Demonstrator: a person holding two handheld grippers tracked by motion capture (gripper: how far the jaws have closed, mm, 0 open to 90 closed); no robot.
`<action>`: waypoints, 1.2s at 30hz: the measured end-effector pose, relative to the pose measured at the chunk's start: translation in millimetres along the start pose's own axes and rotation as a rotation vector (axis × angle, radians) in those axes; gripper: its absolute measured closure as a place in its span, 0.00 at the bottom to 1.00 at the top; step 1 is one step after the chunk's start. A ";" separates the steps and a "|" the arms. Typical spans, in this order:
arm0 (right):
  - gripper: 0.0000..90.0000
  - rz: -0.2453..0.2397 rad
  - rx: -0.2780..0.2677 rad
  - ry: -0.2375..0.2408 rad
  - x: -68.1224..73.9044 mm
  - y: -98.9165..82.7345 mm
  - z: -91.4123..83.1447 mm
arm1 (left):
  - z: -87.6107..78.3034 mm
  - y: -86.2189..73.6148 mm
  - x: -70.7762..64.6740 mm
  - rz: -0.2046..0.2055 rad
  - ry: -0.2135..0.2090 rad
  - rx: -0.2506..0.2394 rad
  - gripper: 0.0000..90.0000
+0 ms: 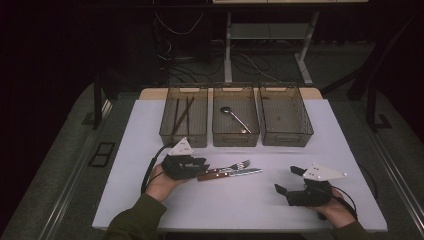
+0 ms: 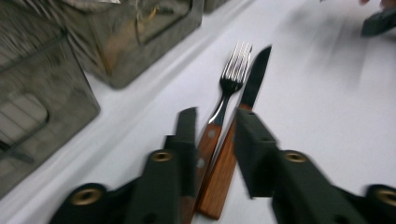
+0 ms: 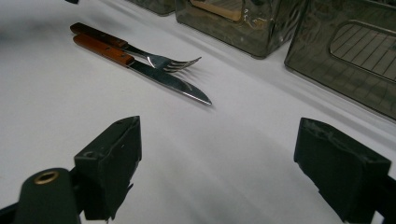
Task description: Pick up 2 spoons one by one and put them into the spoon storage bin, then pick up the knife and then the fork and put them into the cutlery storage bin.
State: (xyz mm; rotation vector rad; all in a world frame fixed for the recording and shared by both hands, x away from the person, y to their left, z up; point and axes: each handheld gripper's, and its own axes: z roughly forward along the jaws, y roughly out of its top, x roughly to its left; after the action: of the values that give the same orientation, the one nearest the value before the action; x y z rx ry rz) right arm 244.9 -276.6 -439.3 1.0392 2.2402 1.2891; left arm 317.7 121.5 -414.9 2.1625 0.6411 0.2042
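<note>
— How far had the sorting got when you looked over?

— Partly done, I'd say. Of the three bins at the back of the counter, the left bin already had what looked like a pair of dark chopsticks in it, and the middle bin held a spoon. The right bin looked bare, as far as I could tell.

— And what was left out?

— A fork and a knife, both with wooden handles, lying side by side and touching on the counter, in front of the left and middle bins.

— Was anybody on them?

— The left gripper was down over the handles. Its jaws stood on either side of both handles, narrowed but not visibly pressing on the wood, so I wouldn't call it a grasp yet. Which of the two it meant to take I couldn't say.

— The other one?

— The right gripper sat low at the near right of the counter, jaws spread wide with nothing between them, well apart from the cutlery.

— So two pieces to go?

— That was my reading: fork and knife yet to be lifted and binned.
</note>
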 end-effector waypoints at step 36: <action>0.17 -0.002 0.000 -0.003 0.3 0.3 0.3 | 27.7 -13.4 3.5 0.008 -0.004 0.171 0.99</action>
State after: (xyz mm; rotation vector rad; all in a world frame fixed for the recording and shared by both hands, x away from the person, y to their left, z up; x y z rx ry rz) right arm 245.0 -276.1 -439.2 1.0382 2.2384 1.2860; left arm 325.6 110.9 -442.9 2.3293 0.6683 0.1544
